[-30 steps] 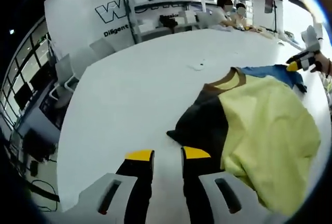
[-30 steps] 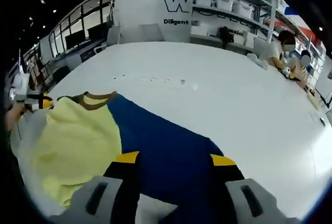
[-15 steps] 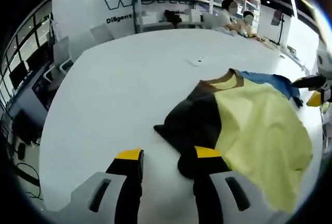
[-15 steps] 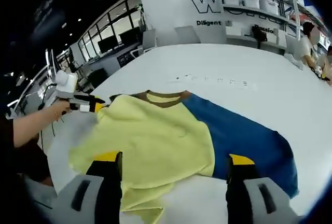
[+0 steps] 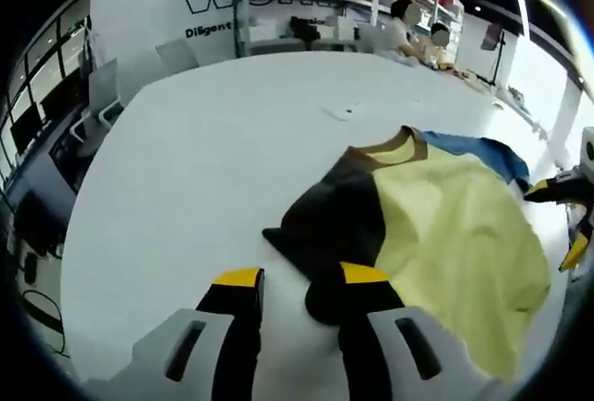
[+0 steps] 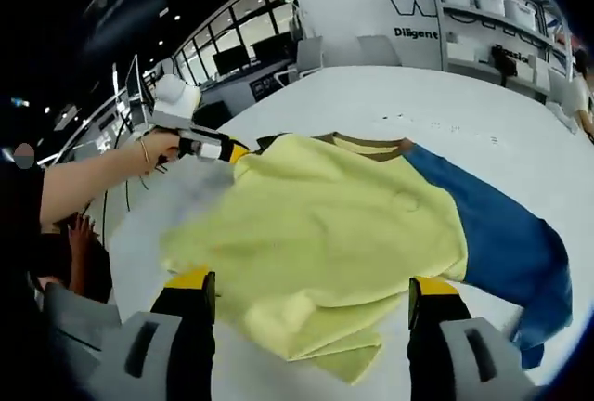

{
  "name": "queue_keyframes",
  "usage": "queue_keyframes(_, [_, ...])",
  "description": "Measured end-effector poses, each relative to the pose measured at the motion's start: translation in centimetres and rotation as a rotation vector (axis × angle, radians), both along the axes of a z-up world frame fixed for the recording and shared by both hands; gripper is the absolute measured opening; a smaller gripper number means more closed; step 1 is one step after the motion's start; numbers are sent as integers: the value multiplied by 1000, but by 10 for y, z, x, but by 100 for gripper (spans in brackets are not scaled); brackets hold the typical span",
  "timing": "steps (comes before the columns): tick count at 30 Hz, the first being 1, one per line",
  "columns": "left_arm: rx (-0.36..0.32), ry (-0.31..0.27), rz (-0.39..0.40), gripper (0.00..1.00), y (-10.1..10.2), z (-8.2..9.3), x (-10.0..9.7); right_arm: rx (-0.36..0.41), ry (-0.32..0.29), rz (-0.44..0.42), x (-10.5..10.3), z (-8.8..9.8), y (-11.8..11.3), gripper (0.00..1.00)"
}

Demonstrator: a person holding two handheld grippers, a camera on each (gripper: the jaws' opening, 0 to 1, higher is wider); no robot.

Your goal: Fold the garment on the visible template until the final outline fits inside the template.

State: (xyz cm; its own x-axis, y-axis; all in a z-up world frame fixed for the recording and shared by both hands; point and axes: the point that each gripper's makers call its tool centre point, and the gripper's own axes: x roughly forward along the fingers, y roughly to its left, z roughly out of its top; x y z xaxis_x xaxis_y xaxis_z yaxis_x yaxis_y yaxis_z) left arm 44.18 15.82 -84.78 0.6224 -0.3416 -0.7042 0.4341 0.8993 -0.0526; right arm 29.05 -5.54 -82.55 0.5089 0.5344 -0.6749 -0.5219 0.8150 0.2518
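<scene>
2 grippers are being held low over the white table (image 5: 186, 169), and little of the folding is judged to be done. In the left gripper view the left gripper (image 5: 302, 278) is being kept with its jaws slightly parted, nothing between them, and its right jaw is lying over the edge of the dark sleeve (image 5: 329, 225) of the garment (image 5: 455, 225). In the right gripper view the right gripper (image 6: 311, 285) is being held spread wide and empty above the near edge of the yellow body, with the blue sleeve (image 6: 506, 243) lying beyond its right jaw. The garment is lying rumpled on the table, collar away from the person, both sleeves still out to the sides; no template outline can be made out under it, and faint marks are being seen on the table beyond the collar. Every fold is judged to remain. Compared with 1 second ago, the right gripper view is being swung from the blue sleeve toward the yellow body, while the left gripper view is being brought closer to the dark sleeve, with its jaws a little wider apart than they were then.
</scene>
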Motion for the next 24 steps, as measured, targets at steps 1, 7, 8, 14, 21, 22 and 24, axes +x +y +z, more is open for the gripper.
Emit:
queue_keyframes(1, [-16, 8, 3, 27, -2, 0, 0, 4, 5, 3, -3, -1, 3, 84])
queue_keyframes(7, [-36, 27, 3, 24, -7, -3, 0, 1, 17, 31, -20, -7, 15, 82])
queue_keyframes(8, [-44, 31, -2, 21, -9, -3, -1, 4, 18, 32, -21, -7, 15, 81])
queue_keyframes(14, [-122, 66, 33, 17, -20, -6, 0, 15, 26, 40, -26, -13, 19, 71])
queue_keyframes(21, [-108, 70, 43, 13, -18, -7, 3, -30, 4, 80, -35, -22, 25, 45])
queue_keyframes(22, [-105, 70, 44, 11, -19, -7, 3, -36, -4, 80, -34, -23, 26, 41])
queue_keyframes(24, [-116, 83, 53, 7, -18, -9, 3, -41, -9, 80, -35, -24, 27, 39])
